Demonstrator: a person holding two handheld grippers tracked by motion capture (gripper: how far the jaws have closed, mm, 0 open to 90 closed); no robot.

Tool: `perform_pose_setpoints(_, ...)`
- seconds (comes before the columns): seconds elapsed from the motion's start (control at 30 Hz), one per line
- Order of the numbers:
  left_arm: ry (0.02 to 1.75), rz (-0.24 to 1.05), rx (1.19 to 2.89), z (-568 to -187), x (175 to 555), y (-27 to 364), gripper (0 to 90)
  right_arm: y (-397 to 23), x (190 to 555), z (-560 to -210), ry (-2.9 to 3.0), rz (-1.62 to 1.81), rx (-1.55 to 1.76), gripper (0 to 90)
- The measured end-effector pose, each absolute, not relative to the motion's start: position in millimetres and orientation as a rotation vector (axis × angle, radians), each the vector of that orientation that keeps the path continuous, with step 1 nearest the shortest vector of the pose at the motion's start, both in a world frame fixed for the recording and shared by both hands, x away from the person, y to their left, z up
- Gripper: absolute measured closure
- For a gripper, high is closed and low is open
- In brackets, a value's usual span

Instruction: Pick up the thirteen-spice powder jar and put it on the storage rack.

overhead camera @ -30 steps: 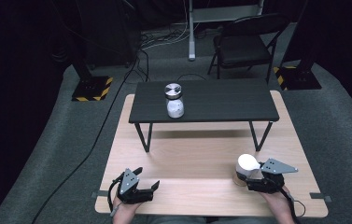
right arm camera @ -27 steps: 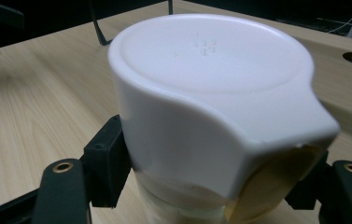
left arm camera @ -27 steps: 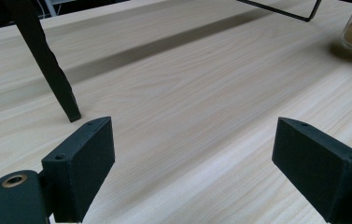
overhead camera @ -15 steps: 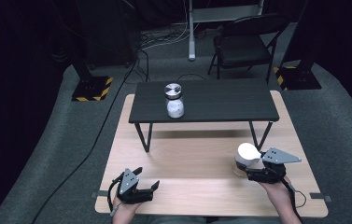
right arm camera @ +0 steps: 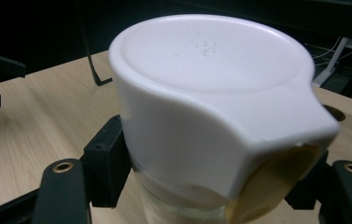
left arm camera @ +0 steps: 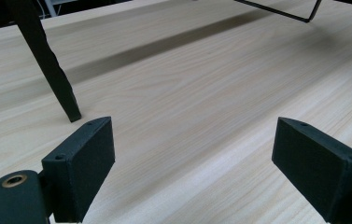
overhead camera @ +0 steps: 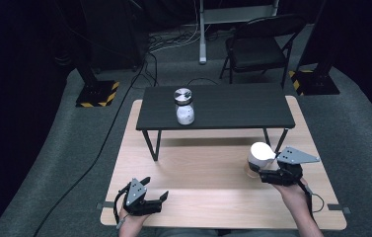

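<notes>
Right gripper [overhead camera: 265, 174] is being held over the near right part of the wooden table [overhead camera: 208, 168], its jaws closed against the sides of a white-lidded container [overhead camera: 259, 155]. In the right gripper view the container [right arm camera: 211, 107] is being gripped below the lid, on the clear lower body; whether its base is touching the table cannot be told.

Left gripper [overhead camera: 155, 201] is being rested low at the near left edge, jaws spread wide with nothing between them, bare wood being shown past the pads [left arm camera: 82, 158].

A second jar [overhead camera: 184, 106] is standing upright on the small black table [overhead camera: 233, 106], well apart.

Risk, as judged: the grip is being taken on smooth, rounded walls, so slipping or tilting is likely if pressure is eased; the top-heavy lid could tip it sideways.
</notes>
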State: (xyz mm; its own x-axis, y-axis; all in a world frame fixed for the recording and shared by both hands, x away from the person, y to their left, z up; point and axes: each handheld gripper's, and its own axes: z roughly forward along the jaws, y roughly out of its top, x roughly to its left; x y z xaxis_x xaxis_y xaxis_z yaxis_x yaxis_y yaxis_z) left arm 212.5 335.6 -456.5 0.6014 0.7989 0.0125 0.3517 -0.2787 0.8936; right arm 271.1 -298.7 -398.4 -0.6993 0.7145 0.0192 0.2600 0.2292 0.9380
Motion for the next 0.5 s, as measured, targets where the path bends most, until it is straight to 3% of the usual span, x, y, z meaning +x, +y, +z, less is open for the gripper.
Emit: perform_pose_setpoints(0.5, 0.929, 0.586, 1.872, -456, 213, 336, 12.5, -289, 279, -369, 2.053, 1.484, 0.895, 29.5)
